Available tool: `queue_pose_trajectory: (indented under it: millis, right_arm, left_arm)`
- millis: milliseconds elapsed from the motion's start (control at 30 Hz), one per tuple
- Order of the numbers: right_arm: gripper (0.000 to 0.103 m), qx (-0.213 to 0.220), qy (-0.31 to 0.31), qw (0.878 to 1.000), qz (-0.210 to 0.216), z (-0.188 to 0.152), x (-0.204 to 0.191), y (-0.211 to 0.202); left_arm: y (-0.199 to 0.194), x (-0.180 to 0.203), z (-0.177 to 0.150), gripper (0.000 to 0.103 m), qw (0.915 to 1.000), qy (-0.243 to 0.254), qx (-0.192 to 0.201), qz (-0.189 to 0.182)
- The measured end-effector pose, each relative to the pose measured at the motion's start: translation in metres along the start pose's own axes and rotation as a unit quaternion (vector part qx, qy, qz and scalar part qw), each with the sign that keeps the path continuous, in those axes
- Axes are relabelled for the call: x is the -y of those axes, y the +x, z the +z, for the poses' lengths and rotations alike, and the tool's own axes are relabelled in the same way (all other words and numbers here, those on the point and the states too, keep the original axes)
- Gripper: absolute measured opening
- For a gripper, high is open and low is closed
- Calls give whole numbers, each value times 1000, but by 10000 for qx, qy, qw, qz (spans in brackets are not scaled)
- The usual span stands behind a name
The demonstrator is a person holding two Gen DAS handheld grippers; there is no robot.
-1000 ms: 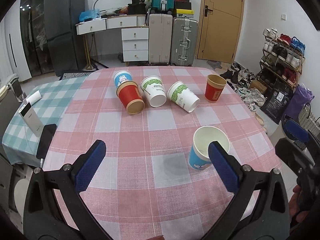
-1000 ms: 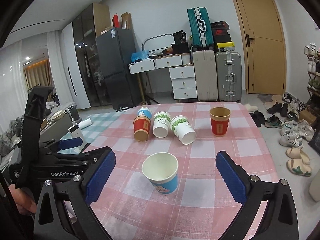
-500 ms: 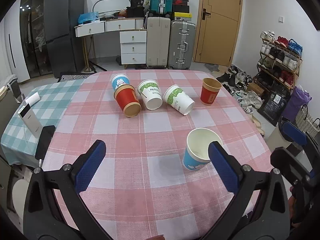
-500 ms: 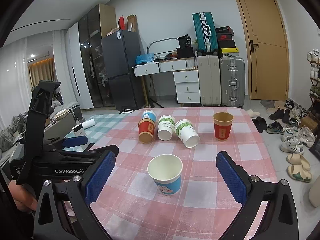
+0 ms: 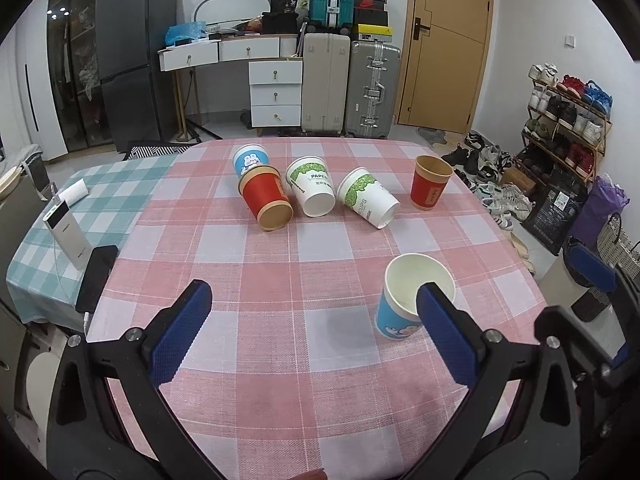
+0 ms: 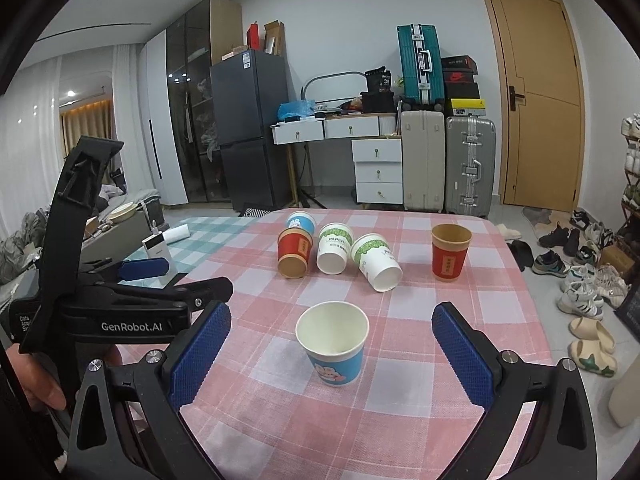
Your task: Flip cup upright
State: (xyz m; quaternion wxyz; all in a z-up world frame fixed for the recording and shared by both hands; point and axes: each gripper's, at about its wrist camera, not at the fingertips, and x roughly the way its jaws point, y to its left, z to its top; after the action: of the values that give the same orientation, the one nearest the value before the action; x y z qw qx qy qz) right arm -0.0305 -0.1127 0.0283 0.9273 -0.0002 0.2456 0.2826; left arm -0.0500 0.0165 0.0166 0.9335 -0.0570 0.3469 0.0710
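Note:
A blue paper cup (image 6: 334, 346) stands upright on the pink checked tablecloth (image 6: 420, 380), just ahead of my open, empty right gripper (image 6: 328, 356); it also shows in the left wrist view (image 5: 412, 300). A red cup (image 6: 450, 252) stands upright at the far right. A red cup (image 5: 267, 203), two white-and-green cups (image 5: 312, 192) (image 5: 369, 203) and a blue cup (image 5: 250, 160) lie on their sides at the far end. My left gripper (image 5: 316, 336) is open and empty above the near table, left of the upright blue cup.
A power bank (image 5: 66, 234) and a black phone (image 5: 97, 276) lie on the green checked cloth at the left. The table's right edge drops to a floor with shoes (image 6: 580, 292). Suitcases and drawers stand behind the table.
Both grippers have pulled back and risen slightly from the table, so the cups look a little farther away. The cups have not moved.

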Motion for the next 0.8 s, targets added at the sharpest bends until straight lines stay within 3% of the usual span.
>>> queue_pose_trajectory:
  millis: [800]
  right_arm:
    - [103, 148, 35, 9999, -19, 1, 2, -7]
  left_arm:
    - [-4, -4, 2, 102, 9999, -53, 17, 86]
